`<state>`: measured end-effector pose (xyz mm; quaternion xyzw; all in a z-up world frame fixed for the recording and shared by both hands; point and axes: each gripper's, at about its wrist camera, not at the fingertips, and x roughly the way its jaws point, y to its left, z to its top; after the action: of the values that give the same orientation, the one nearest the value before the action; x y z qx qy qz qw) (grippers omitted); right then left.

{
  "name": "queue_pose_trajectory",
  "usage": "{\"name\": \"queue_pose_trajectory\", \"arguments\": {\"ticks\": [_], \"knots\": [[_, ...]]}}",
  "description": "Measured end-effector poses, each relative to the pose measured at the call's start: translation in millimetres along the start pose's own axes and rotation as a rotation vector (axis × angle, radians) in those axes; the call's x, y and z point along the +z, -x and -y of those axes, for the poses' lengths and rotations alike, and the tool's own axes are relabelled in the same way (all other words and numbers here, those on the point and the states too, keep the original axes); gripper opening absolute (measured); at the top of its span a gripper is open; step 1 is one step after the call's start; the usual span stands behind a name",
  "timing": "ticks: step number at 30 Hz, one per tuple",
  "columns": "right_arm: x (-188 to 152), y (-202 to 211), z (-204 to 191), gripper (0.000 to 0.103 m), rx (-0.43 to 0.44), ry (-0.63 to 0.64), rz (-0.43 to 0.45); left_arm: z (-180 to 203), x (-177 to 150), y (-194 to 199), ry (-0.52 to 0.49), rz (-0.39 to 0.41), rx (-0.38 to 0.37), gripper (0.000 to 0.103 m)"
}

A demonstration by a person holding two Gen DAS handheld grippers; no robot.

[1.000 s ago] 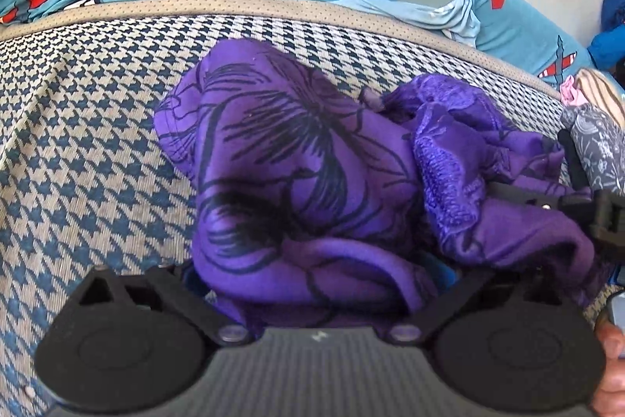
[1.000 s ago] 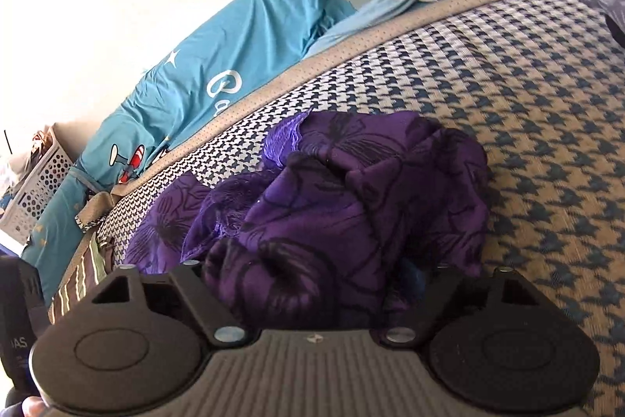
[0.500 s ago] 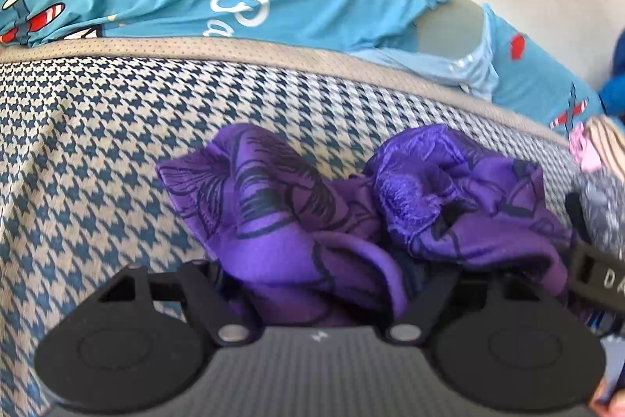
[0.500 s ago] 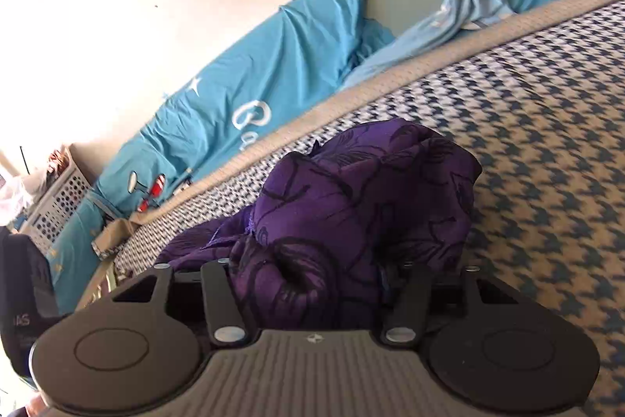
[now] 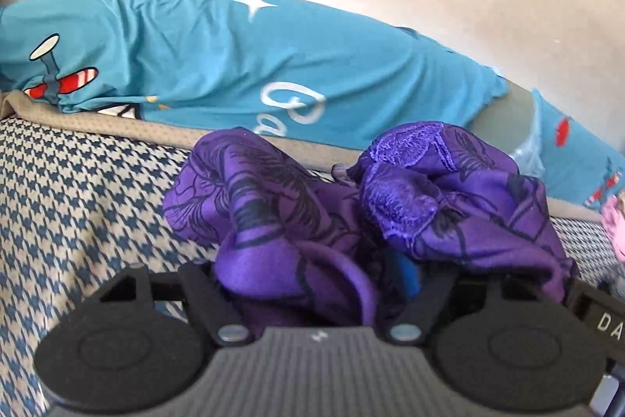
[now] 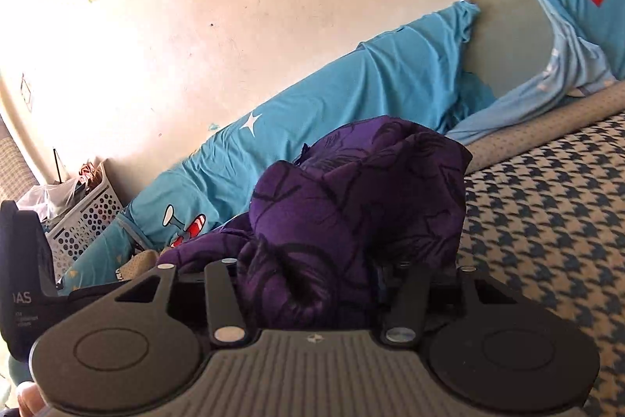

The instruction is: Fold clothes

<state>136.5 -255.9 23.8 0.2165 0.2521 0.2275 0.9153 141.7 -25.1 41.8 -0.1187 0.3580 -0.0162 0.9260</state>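
A crumpled purple garment (image 5: 293, 213) with a black flower print hangs bunched between my two grippers, above the houndstooth bed cover (image 5: 78, 202). My left gripper (image 5: 316, 292) is shut on one bunch of it, and the cloth hides the fingertips. In the right wrist view the same purple garment (image 6: 359, 190) bulges up out of my right gripper (image 6: 312, 284), which is shut on it too. The right gripper's black body (image 5: 601, 315) shows at the left view's right edge. The left gripper's body (image 6: 23, 284) shows at the right view's left edge.
Teal pillows with plane prints (image 5: 195, 65) line the wall behind the bed. A pink cloth (image 5: 613, 225) lies at the far right. A white perforated basket (image 6: 86, 217) stands beside the bed. The houndstooth cover (image 6: 547, 221) stretches off to the right.
Both grippers closed on the purple garment and lifted it off the bed. Both views have tilted up toward the wall, and the cloth is more bunched.
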Motion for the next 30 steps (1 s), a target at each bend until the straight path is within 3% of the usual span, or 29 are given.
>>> {"name": "queue_pose_trajectory", "arguments": {"ticks": [6,11,15,20,24,30], "knots": [[-10,-23,13,0.067,-0.086,-0.011,-0.081,-15,-3,-22,0.033,-0.068,0.084,0.084],[-8,1,13,0.077,-0.088,0.061,-0.072,-10,-3,-4,0.041,-0.021,0.086,0.093],[-7,25,2,0.088,-0.095,0.176,-0.072,4,0,19,0.01,0.064,0.099,0.1],[-21,38,2,0.088,-0.162,0.283,-0.151,25,-6,35,-0.068,0.101,0.087,0.103],[-32,50,9,0.088,-0.149,0.288,-0.187,39,-15,36,-0.118,0.093,0.102,0.103],[-37,57,11,0.088,-0.145,0.311,-0.231,65,-28,44,-0.237,0.142,0.131,0.103]]}}
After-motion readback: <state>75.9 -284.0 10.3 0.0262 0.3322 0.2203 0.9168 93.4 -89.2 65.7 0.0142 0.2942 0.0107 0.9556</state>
